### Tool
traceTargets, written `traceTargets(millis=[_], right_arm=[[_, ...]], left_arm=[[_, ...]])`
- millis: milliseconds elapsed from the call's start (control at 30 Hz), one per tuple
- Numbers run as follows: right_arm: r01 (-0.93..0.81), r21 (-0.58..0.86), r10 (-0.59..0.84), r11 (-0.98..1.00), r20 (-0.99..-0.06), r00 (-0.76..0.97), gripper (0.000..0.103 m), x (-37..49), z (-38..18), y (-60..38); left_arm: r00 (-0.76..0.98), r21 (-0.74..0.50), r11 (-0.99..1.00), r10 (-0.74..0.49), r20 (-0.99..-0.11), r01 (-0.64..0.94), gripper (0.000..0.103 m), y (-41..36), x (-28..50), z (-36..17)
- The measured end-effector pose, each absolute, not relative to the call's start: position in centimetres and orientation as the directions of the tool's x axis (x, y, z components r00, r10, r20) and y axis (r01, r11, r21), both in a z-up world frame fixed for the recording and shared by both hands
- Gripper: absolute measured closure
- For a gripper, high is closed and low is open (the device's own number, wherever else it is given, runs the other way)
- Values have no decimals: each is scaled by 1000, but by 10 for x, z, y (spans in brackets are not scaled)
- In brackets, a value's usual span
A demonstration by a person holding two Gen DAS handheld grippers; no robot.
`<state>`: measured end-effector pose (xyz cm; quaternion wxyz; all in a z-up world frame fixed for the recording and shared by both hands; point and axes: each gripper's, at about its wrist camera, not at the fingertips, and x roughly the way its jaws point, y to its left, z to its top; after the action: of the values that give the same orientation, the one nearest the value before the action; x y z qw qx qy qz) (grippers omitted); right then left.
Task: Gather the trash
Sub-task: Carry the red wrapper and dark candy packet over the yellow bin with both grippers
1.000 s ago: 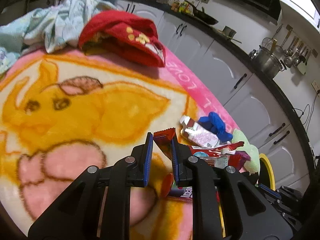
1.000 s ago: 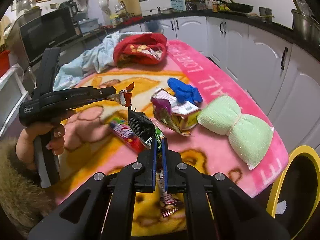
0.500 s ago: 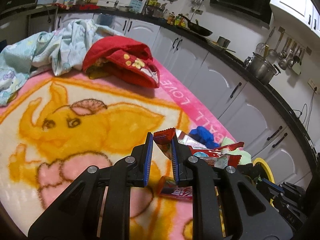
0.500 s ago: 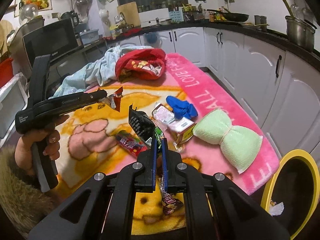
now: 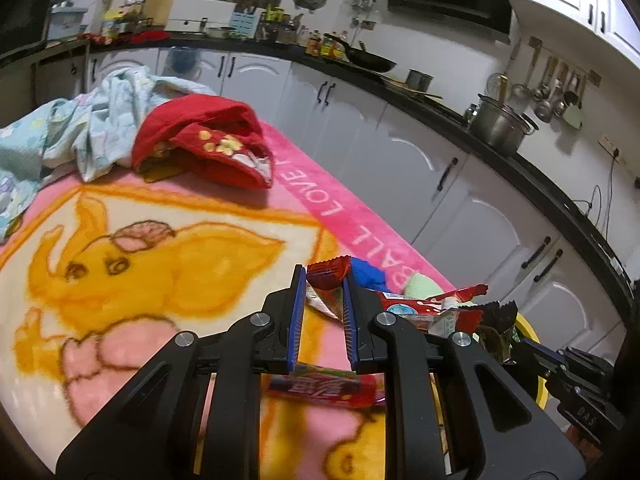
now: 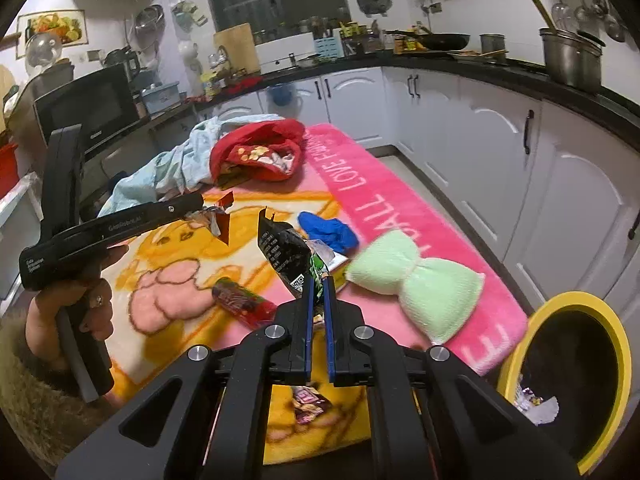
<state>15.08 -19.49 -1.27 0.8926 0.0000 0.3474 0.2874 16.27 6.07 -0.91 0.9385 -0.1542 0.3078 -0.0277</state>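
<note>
While both tongs (image 5: pixel 323 294) (image 6: pixel 318 280) pinch wrappers (image 5: pixel 326 280) (image 6: pixel 286 254) above the blanket (image 6: pixel 400 208), the yellow-rimmed bin (image 6: pixel 576 300) sits beside its edge.

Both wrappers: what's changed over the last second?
Both were lifted off the blanket: the left hand-held gripper raised the red wrapper, the right hand-held gripper the black wrapper. Both grips unchanged; red candy packet stayed put.

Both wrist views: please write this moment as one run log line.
left hand-held gripper: shut on red wrapper | right hand-held gripper: shut on black wrapper | bin: not reached
</note>
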Motion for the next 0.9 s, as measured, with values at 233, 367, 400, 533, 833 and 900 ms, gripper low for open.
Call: traceTargets(millis=[233, 367, 400, 533, 833, 900], right_arm=[[-471, 208, 491, 857, -605, 626, 98, 152, -9, -220], [-437, 223, 477, 871, -593, 648, 98, 154, -7, -238], [-424, 228, 471, 876, -589, 657, 98, 154, -6, -244], [-385, 241, 451, 891, -578, 680, 98, 154, -3, -263], [-277, 268, 383, 923, -556, 738, 98, 151, 1, -314], [-249, 278, 366, 928, -554, 747, 98, 150, 1, -327]], left_arm=[[807, -278, 960, -176, -564, 15, 91, 28, 168, -5], [804, -264, 963, -196, -561, 50, 91, 10, 172, -2], [803, -258, 964, -202, -560, 63, 91, 3, 174, -1], [798, -243, 964, -228, -558, 105, 91, -18, 178, 1], [782, -207, 958, -280, -556, 196, 91, -70, 191, 3], [777, -202, 956, -292, -558, 213, 91, -82, 193, 3]])
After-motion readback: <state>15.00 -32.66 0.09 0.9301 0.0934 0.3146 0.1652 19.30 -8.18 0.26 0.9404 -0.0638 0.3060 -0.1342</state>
